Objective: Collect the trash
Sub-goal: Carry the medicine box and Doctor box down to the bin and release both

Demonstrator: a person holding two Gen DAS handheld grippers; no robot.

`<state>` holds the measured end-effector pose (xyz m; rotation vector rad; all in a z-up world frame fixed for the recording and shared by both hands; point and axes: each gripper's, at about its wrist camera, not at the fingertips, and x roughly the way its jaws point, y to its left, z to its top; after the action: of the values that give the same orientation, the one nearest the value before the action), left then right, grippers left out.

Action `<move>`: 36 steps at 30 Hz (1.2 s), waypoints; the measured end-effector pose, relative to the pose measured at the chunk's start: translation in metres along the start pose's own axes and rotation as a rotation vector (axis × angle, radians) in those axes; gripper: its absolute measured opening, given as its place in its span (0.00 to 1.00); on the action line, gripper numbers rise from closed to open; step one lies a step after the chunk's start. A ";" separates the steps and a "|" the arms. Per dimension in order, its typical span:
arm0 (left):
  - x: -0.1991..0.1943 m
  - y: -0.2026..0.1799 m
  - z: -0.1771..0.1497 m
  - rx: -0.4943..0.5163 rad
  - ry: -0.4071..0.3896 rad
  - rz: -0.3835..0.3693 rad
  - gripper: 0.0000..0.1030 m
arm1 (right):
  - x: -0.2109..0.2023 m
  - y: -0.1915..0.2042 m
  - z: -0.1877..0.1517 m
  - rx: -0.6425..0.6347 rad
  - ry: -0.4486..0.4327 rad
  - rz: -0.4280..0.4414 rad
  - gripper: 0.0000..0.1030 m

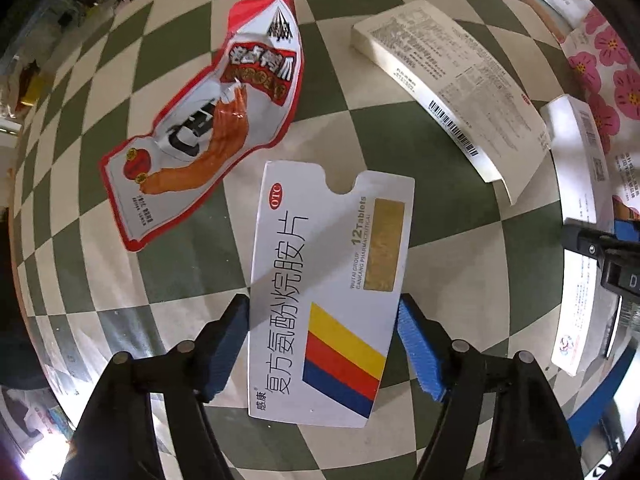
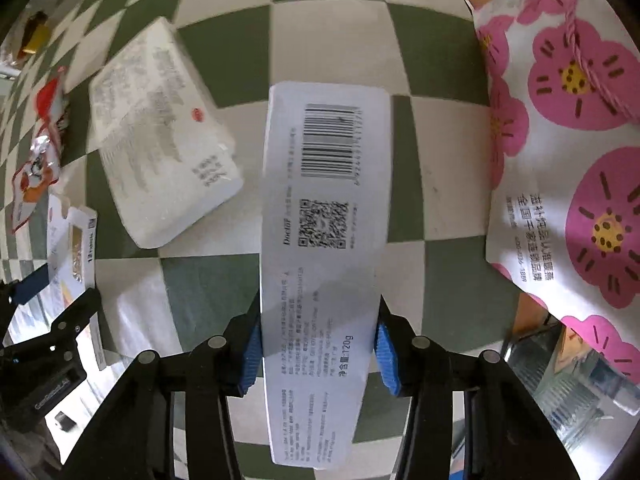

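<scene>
A white medicine box [image 1: 320, 288] with "OTC" and yellow, red and blue stripes lies between the blue pads of my left gripper [image 1: 323, 304], which press on its two long edges. A long white box [image 2: 324, 220] with a barcode and QR code sits in my right gripper [image 2: 318, 320], pads against both sides. Both grippers point down at the green-and-cream checkered tabletop [image 2: 224, 60]. An empty red-and-white snack wrapper [image 1: 208, 120] lies flat just beyond the medicine box. A larger white printed box [image 1: 452, 92] lies to its right.
A paper bag with pink flowers [image 2: 560, 140] stands at the right, close to the long box. The larger printed box [image 2: 160, 132] lies left of my right gripper. Small clutter [image 2: 36, 32] sits at the far left edge.
</scene>
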<state>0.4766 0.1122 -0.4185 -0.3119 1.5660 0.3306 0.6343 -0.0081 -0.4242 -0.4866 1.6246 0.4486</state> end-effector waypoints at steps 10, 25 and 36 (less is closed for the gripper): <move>-0.087 0.000 -0.057 -0.037 -0.224 0.052 0.69 | -0.055 0.015 -0.050 -0.019 -0.169 -0.012 0.47; -0.209 0.027 -0.210 -0.091 -0.497 -0.011 0.69 | -0.153 0.080 -0.268 -0.040 -0.442 0.043 0.47; -0.149 0.078 -0.376 -0.106 -0.310 -0.184 0.69 | -0.106 0.148 -0.471 0.022 -0.343 0.183 0.47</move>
<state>0.1032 0.0333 -0.2625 -0.4612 1.2087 0.3027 0.1725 -0.1393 -0.2687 -0.2288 1.3445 0.6149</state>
